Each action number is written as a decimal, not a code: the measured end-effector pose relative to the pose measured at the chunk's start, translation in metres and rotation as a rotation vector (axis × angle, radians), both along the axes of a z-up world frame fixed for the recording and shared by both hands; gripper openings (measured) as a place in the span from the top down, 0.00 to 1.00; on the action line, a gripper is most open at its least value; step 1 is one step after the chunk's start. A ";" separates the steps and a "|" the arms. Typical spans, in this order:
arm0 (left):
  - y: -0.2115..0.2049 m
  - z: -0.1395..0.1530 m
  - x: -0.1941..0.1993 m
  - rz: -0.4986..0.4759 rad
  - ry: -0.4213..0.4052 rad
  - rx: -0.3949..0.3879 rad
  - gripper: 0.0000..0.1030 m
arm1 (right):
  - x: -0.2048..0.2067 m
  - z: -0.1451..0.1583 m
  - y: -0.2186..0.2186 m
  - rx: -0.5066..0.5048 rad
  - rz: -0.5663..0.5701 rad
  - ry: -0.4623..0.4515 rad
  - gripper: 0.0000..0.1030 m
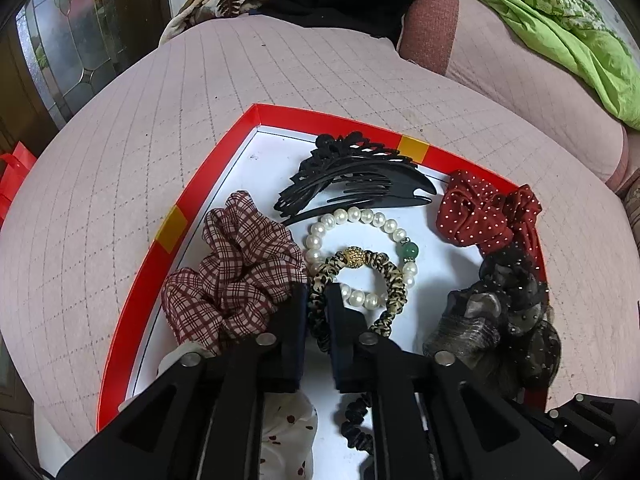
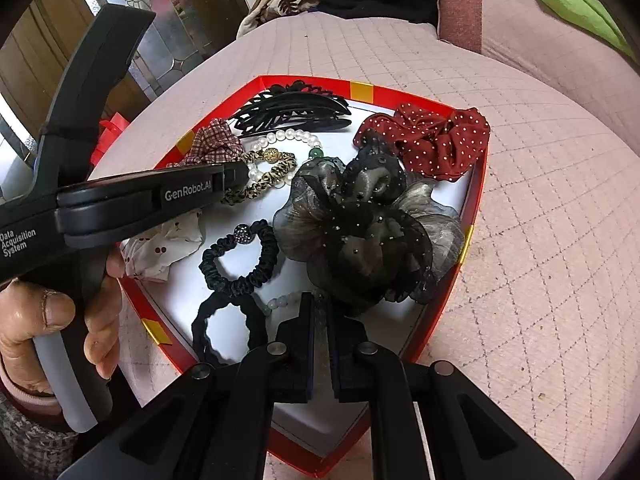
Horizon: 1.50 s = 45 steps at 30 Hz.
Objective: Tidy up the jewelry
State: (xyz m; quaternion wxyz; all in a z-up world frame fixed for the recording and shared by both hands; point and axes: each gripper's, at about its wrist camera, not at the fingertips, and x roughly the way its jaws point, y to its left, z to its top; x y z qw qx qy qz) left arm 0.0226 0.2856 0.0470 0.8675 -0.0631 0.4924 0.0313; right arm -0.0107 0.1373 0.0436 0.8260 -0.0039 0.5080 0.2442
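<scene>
A shallow red-rimmed tray (image 1: pixel 176 216) with a white floor sits on a pink quilted bed (image 1: pixel 120 168), holding a scatter of hair pieces and jewelry. The left gripper (image 1: pixel 317 296) reaches into the tray, its jaws pinched on the near-left part of a leopard-print hair tie (image 1: pixel 394 280) with a gold bead. That tie lies over a pearl bracelet (image 1: pixel 352 216) carrying a green bead. Just left of the jaws sits a plaid scrunchie (image 1: pixel 240 264), and behind the bracelet lies a black hair comb (image 1: pixel 352 176). A red polka-dot scrunchie (image 1: pixel 480 208) rests at the far right rim, with a grey and black organza scrunchie (image 1: pixel 500 320) nearer on that side.

In the right wrist view, the right gripper (image 2: pixel 320 312) hovers low over the near part of the tray, its jaws nearly together with only a narrow gap; whether they pinch the sheer edge of the organza scrunchie just ahead cannot be told. Left of it lie a black satin hair tie (image 2: pixel 240 258) with a dark beaded ball and a black elastic band (image 2: pixel 228 332), touching each other. A white cherry-print scrunchie (image 2: pixel 168 244) sits by the left rim. The person's left hand (image 2: pixel 80 320) wraps the other gripper's handle
</scene>
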 end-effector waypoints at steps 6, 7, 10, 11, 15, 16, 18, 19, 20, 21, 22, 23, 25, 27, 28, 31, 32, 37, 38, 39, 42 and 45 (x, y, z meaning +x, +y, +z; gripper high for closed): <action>-0.002 0.015 -0.012 0.006 -0.037 -0.035 0.61 | -0.009 0.008 0.000 0.001 0.010 -0.020 0.74; -0.003 0.018 -0.013 0.006 -0.041 -0.035 0.60 | -0.011 0.010 0.000 0.006 0.009 -0.024 0.64; -0.004 0.026 -0.020 0.009 -0.054 -0.034 0.60 | -0.017 0.018 -0.002 0.009 0.007 -0.043 0.61; -0.004 0.030 -0.024 0.012 -0.060 -0.038 0.60 | -0.019 0.021 -0.003 0.009 0.007 -0.050 0.61; 0.001 0.045 -0.037 0.032 -0.089 -0.053 0.59 | -0.030 0.033 -0.007 0.020 0.004 -0.069 0.61; 0.003 0.049 -0.040 0.036 -0.097 -0.052 0.58 | -0.033 0.037 -0.008 0.024 0.004 -0.076 0.61; 0.004 0.059 -0.051 0.051 -0.126 -0.036 0.56 | -0.041 0.045 -0.010 0.027 0.003 -0.094 0.59; 0.004 0.063 -0.054 0.057 -0.137 -0.025 0.53 | -0.045 0.048 -0.012 0.029 0.002 -0.104 0.57; 0.003 0.070 -0.062 0.066 -0.160 -0.002 0.51 | -0.049 0.052 -0.013 0.033 0.001 -0.113 0.53; 0.003 0.075 -0.068 0.074 -0.180 0.021 0.49 | -0.054 0.056 -0.014 0.037 0.000 -0.121 0.52; 0.002 0.078 -0.073 0.080 -0.194 0.039 0.47 | -0.058 0.058 -0.016 0.039 -0.001 -0.128 0.49; 0.001 0.084 -0.082 0.092 -0.219 0.075 0.46 | -0.064 0.061 -0.018 0.038 -0.005 -0.138 0.48; -0.001 0.092 -0.093 0.113 -0.253 0.125 0.39 | -0.075 0.064 -0.022 0.024 -0.011 -0.150 0.45; -0.003 0.103 -0.112 0.133 -0.310 0.170 0.35 | -0.087 0.065 -0.026 0.006 -0.021 -0.158 0.41; -0.003 0.107 -0.119 0.144 -0.334 0.187 0.27 | -0.094 0.065 -0.030 -0.001 -0.026 -0.159 0.39; -0.004 0.120 -0.145 0.199 -0.414 0.240 0.13 | -0.109 0.063 -0.039 -0.027 -0.043 -0.158 0.38; -0.004 0.123 -0.151 0.210 -0.430 0.247 0.12 | -0.114 0.063 -0.041 -0.034 -0.049 -0.158 0.38; -0.008 0.137 -0.177 0.262 -0.472 0.272 0.10 | -0.131 0.067 -0.047 -0.044 -0.088 -0.164 0.37; -0.010 0.141 -0.183 0.263 -0.488 0.275 0.09 | -0.135 0.069 -0.047 -0.044 -0.094 -0.169 0.36; -0.012 0.143 -0.187 0.263 -0.497 0.278 0.08 | -0.138 0.070 -0.047 -0.045 -0.098 -0.173 0.35; -0.019 0.147 -0.201 0.254 -0.509 0.280 0.05 | -0.151 0.072 -0.043 -0.060 -0.106 -0.189 0.31; -0.024 0.146 -0.213 0.250 -0.496 0.249 0.05 | -0.165 0.076 -0.039 -0.105 -0.109 -0.222 0.30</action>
